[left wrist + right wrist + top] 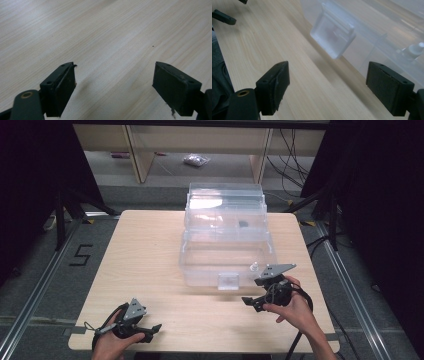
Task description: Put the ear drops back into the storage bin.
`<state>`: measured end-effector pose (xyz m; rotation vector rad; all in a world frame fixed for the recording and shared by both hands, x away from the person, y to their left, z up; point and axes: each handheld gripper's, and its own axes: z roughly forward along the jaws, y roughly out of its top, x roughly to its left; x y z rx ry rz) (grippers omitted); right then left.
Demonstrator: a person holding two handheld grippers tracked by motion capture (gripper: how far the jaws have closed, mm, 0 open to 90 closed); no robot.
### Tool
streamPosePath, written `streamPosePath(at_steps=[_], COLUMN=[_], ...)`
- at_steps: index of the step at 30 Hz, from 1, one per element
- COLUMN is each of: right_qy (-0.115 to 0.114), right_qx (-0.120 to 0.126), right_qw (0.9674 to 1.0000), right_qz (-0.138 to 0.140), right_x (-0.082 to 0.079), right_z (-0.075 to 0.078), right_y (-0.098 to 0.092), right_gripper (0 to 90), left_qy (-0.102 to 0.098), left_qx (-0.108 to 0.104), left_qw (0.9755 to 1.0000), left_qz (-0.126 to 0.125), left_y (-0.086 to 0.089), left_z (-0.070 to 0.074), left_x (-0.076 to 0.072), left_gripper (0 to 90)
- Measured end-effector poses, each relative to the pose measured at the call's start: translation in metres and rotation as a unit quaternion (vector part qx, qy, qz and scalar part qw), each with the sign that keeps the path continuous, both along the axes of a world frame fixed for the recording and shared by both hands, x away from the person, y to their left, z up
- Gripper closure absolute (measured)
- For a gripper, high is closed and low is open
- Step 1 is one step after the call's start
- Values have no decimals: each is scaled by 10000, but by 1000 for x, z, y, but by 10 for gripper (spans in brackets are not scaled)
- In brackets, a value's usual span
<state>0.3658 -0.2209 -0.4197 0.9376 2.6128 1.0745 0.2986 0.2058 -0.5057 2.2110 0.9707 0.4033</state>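
The right claw (254, 301) gapes wide and empty near the worktop's (150, 265) right edge, just beside the clear plastic lidded box (227, 255) and its front latch (333, 37); pushing in crooked could shove the light box back. The left claw (150, 330), wide too, hovers near the front-left corner

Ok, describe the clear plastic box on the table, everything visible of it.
The clear plastic storage box stands upright on the light wooden table, towards its far edge. It looks tiered: a wide lower tub with stepped upper trays behind it. A translucent latch tab hangs at the front. A small dark item shows through the upper part. The right gripper is near its front right corner, not touching it.
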Motion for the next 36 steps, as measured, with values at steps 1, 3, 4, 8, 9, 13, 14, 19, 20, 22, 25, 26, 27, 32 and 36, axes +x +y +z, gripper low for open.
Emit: streamPosePath(at_steps=[1,3,4,8,9,13,14,19,20,22,25,26,27,32,36], right_qy=[-61,-82,-82,32,32,67,-48,67,-52,-37,-18,-26,103,178,42], right_qx=[0,-34,-34,50,50,64,123,195,182,117,154,157,191,217,215], right_qw=[10000,10000,10000,9999,9999,9999,9998,9996,9998,9998,9997,9998,9995,9990,9994], right_qz=[11,-30,-30,-92,-92,-137,-179,-180,-89,-155,-180,-136,-228,-349,-249], right_x=[0,-1,-1,-4,-4,-6,-6,-11,-10,-14,-16,-16,-19,-24,-25], right_z=[-3,-10,-10,-18,-18,-22,-25,-27,-29,-31,-32,-33,-34,-40,-43], right_y=[0,-1,-1,-1,-1,-2,-2,-3,-4,-6,-8,-9,-9,-12,-15], right_gripper=[201,201,201,197,197,193,193,186,182,168,168,167,167,166,166], left_qy=[34,12,14,29,29,36,29,52,23,-10,-17,29,27,20,23], left_qx=[188,198,169,209,207,201,212,218,178,145,43,199,167,195,185], left_qw=[9997,9997,9997,9997,9997,9997,9997,9996,9998,9999,10000,9996,9997,9997,9997], left_qz=[-139,-167,-152,-158,-154,-140,-154,-168,-114,-42,-45,-192,-166,-176,-175], left_y=[2,3,2,2,2,3,3,3,2,0,-1,2,1,2,2], left_z=[2,2,2,2,2,2,2,3,2,0,0,2,2,2,2], left_x=[1,1,1,1,1,1,1,1,1,0,0,0,0,0,0], left_gripper=[178,178,178,178,178,178,178,178,178,177,177,177,178,178,178])
